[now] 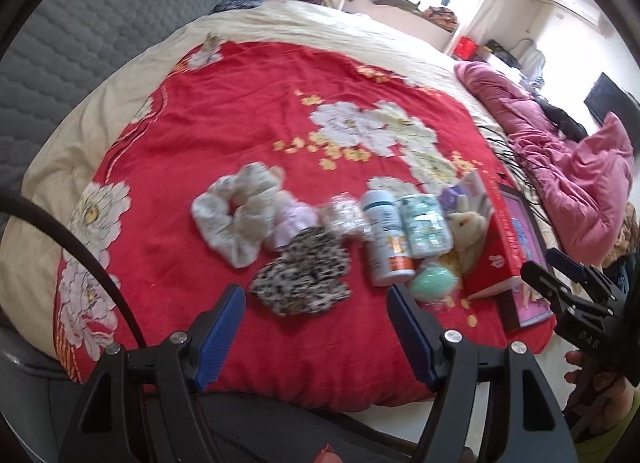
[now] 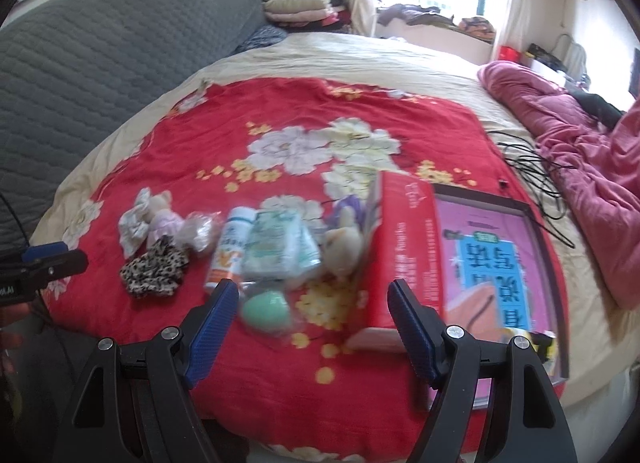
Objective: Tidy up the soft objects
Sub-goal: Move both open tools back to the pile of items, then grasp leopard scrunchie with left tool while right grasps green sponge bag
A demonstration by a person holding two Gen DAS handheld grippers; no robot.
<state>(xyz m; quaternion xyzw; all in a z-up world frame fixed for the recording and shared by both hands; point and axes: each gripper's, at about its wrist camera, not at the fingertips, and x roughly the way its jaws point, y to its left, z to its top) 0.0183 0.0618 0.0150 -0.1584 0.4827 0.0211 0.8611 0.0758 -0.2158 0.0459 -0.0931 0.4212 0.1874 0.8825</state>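
Note:
On the red flowered bedspread [image 1: 240, 111] lie a white scrunchie [image 1: 232, 219], a small bear in a pink dress [image 1: 290, 217] and a leopard-print scrunchie [image 1: 304, 279]. A beige plush toy [image 1: 468, 231] leans against a red box [image 1: 496, 255]. A mint green sponge [image 2: 264, 313] lies in clear wrap. My left gripper [image 1: 316, 327] hovers open just short of the leopard scrunchie, holding nothing. My right gripper [image 2: 316, 323] is open and empty over the bed's near edge, with the sponge by its left finger and the red box [image 2: 400, 247] by its right.
A white bottle [image 1: 386, 239], a tissue pack [image 1: 424, 229] and a small wrapped item [image 1: 344, 215] lie between the soft things. A pink book [image 2: 492, 259] lies beside the box. Black cables [image 2: 536, 171] and a pink quilt [image 2: 592, 151] lie to the right, a grey headboard [image 2: 100, 55] to the left.

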